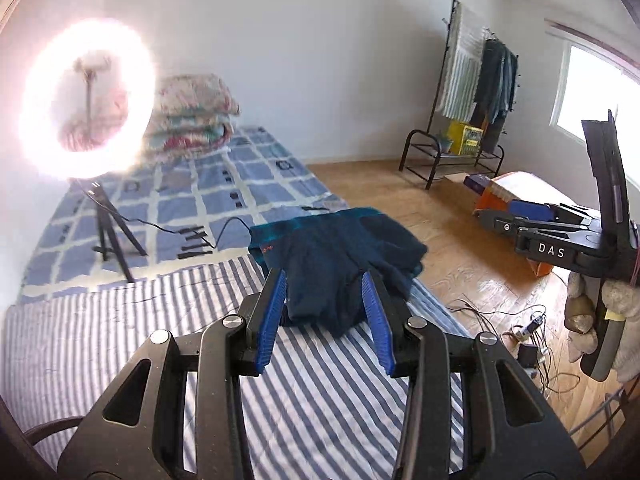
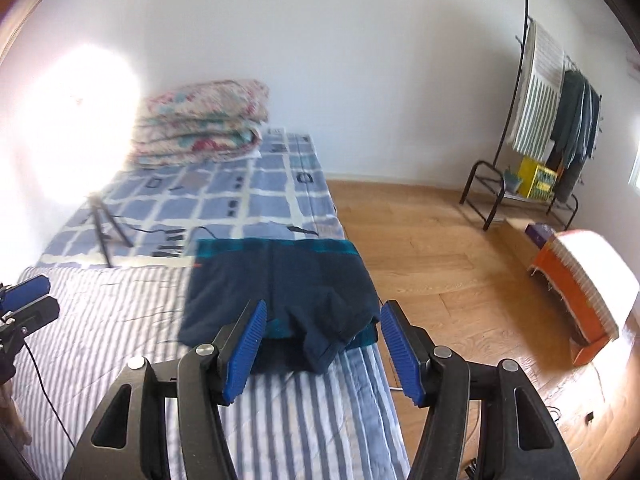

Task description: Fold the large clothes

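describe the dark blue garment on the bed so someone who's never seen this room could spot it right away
Find the bed along the white wall, its near half covered by a blue-and-white striped sheet. On that sheet, by the edge next to the wooden floor, lies the folded navy garment. A teal band along its far edge sets it apart from the floral quilts stacked at the far end.

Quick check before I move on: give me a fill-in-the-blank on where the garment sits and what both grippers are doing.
1. The navy garment lies on the ____ sheet.
2. The left gripper and right gripper hold ____.
3. The ring light stands on a ____ on the checked bedspread.

Missing words: striped; nothing; tripod
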`<state>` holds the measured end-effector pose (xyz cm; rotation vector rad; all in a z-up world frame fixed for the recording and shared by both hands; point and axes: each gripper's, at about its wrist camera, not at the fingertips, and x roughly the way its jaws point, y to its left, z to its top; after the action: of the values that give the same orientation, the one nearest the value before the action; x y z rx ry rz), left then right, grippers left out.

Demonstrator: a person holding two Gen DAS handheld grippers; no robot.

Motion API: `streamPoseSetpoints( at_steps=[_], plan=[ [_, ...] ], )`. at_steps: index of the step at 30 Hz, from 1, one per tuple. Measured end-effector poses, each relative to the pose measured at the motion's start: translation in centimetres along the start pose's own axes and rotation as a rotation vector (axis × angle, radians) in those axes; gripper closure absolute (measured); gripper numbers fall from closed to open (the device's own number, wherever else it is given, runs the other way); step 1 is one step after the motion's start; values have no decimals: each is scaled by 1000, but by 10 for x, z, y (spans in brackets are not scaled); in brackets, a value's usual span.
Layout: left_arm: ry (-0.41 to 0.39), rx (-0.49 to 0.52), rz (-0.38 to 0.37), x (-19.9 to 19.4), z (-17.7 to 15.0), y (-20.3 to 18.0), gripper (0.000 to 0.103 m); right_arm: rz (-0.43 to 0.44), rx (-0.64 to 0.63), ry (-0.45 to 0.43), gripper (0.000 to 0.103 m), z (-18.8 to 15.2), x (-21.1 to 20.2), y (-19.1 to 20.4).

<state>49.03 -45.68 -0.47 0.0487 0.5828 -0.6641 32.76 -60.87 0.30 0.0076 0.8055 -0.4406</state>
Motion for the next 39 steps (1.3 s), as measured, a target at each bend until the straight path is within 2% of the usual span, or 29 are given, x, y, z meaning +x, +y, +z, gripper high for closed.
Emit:
streamPoseSetpoints(
  at_steps=[5,10,17,24,30,33,36,38,39],
  plan=[
    [-30,21,13,-73,-12,-15,61,-2,-13,-25,42,-12,-78,20],
    [-71,30,34,-145,-36,-25,61,-1,-29,-55,40,-39,-150,36],
    [-122,53,60,-216,-79,-37,61,6,10,-94,34,-86,-207,52],
    [-103,57,47,-244,-126,-37,61,-8,16,-122,26,-133,-217,72],
    [-74,60,58,-242,-150,-33,61,0,29,-116,25,-155,-206,84],
    [-77,67,70,-242,-156,-30,45,0,29,-112,23,-163,-200,90],
    [-78,70,75,-242,-158,-28,43,0,25,-110,18,-170,-198,92],
    [-76,74,81,-242,-161,-29,38,-12,17,-115,17,-173,-198,92],
    [-78,70,81,-242,-162,-29,30,-17,15,-118,17,-174,-198,91]
  ],
)
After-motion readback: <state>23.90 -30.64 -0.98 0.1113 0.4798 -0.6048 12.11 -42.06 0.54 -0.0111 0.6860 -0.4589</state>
